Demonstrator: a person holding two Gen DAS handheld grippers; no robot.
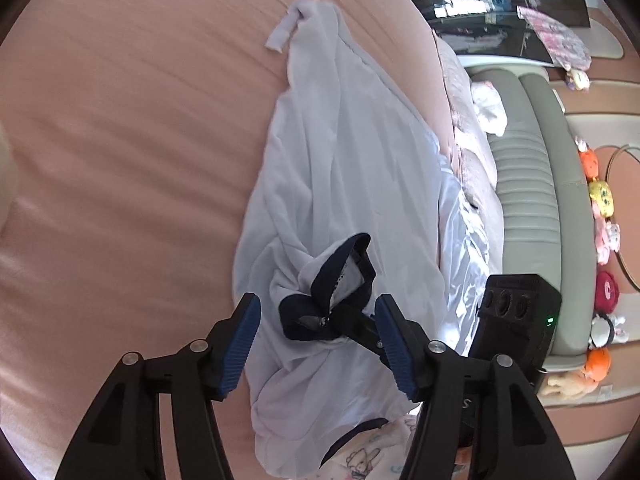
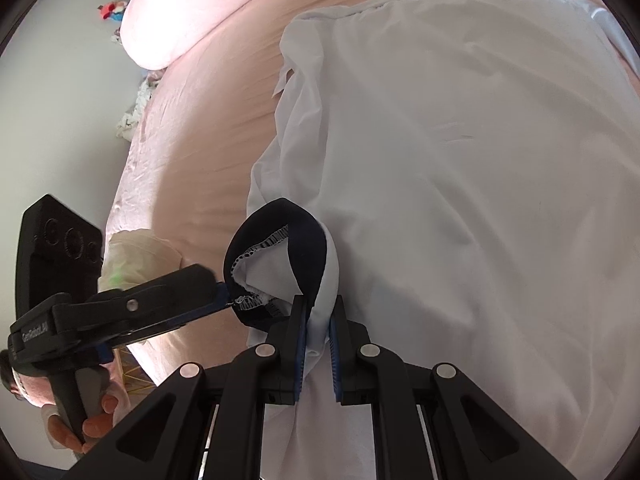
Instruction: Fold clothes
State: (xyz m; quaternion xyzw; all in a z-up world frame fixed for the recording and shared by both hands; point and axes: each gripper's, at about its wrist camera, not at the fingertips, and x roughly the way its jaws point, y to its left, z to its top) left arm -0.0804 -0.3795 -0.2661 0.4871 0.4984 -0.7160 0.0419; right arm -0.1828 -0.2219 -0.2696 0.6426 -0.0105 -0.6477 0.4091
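A white garment (image 1: 340, 184) with a navy collar (image 1: 320, 320) lies crumpled on the pink bed sheet (image 1: 120, 160). In the left wrist view my left gripper (image 1: 316, 304) stands open, its blue pads on either side of the collar and clear of it. My right gripper (image 1: 356, 328) reaches in from the right and pinches the cloth at the collar. In the right wrist view my right gripper (image 2: 318, 320) is shut on white fabric beside the looped navy collar (image 2: 288, 240). There the left gripper (image 2: 222, 294) comes in from the left with its tips at the collar's edge.
A grey padded headboard (image 1: 528, 200) with several plush toys (image 1: 600, 200) runs along the right. A pink pillow (image 2: 160, 12) lies at the far end of the bed. A cream garment (image 2: 136, 256) sits by the bed's edge. A hand (image 2: 96, 424) holds the left gripper's handle.
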